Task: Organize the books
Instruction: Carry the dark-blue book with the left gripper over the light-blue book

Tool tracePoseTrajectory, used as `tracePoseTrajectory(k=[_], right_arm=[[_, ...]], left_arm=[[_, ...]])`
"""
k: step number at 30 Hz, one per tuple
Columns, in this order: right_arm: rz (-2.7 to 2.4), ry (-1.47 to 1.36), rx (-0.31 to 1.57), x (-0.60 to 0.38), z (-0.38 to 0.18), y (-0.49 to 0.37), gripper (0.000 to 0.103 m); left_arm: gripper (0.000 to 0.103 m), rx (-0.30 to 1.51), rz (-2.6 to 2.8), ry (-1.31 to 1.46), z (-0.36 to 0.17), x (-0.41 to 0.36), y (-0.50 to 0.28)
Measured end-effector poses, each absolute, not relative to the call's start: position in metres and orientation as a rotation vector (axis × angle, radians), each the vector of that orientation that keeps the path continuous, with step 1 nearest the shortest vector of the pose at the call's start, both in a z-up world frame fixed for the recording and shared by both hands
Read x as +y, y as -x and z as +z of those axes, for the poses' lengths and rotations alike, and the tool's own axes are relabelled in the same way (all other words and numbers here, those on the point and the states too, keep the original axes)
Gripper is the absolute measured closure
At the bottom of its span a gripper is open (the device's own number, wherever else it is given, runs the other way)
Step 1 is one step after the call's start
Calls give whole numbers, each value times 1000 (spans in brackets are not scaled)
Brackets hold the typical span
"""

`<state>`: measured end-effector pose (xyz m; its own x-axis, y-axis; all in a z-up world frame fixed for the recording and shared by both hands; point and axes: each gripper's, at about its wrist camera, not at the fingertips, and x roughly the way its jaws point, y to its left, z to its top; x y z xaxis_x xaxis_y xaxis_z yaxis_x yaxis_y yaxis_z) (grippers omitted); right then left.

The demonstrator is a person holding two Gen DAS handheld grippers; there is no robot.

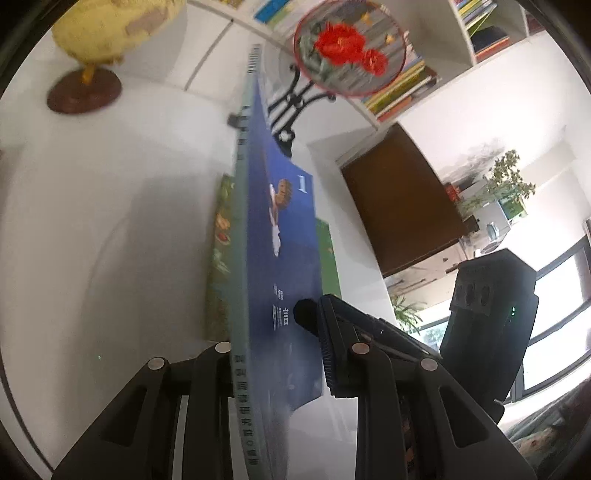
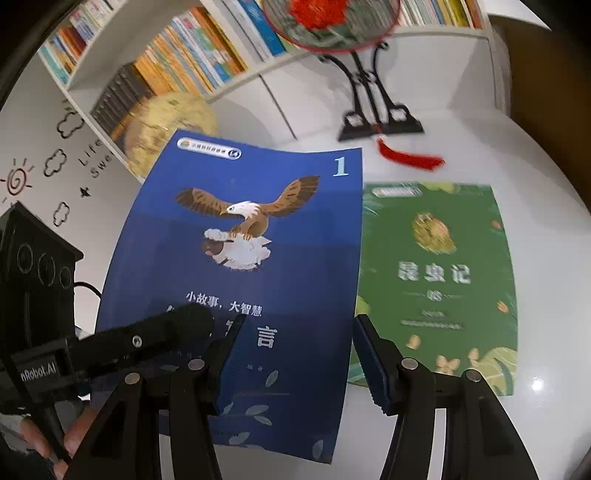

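Note:
A blue book with an eagle and a "1" on its cover (image 2: 236, 266) is held tilted above the white table. My left gripper (image 1: 273, 343) is shut on it, seen edge-on in the left wrist view (image 1: 258, 258); its finger also shows in the right wrist view (image 2: 155, 338) on the book's lower left. My right gripper (image 2: 295, 354) is open, its jaws straddling the blue book's right edge without closing. A green book (image 2: 439, 280) lies flat on the table to the right; it also peeks out behind the blue book in the left wrist view (image 1: 219, 251).
A yellow globe (image 1: 107, 33) on a brown base stands on the table, also in the right wrist view (image 2: 166, 125). A round fan with red flowers on a black stand (image 2: 373, 107) stands at the back. Bookshelves full of books (image 2: 177, 62) line the wall. A red tassel (image 2: 410, 158) lies nearby.

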<state>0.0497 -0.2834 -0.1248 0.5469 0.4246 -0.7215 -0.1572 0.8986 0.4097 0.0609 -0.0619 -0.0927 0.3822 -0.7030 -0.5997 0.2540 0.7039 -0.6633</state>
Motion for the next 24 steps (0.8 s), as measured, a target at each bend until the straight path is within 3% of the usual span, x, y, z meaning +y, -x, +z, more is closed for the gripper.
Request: tracePoseTrajectory(k=[14,24], right_arm=[[582,-229,833,-122,-57,-54,45],[664,-143,894,4,-67,-62,45]], left_arm=[[81,846,-412,528,-42,94,-31],[81,852,-318,514,-55,185,-33]])
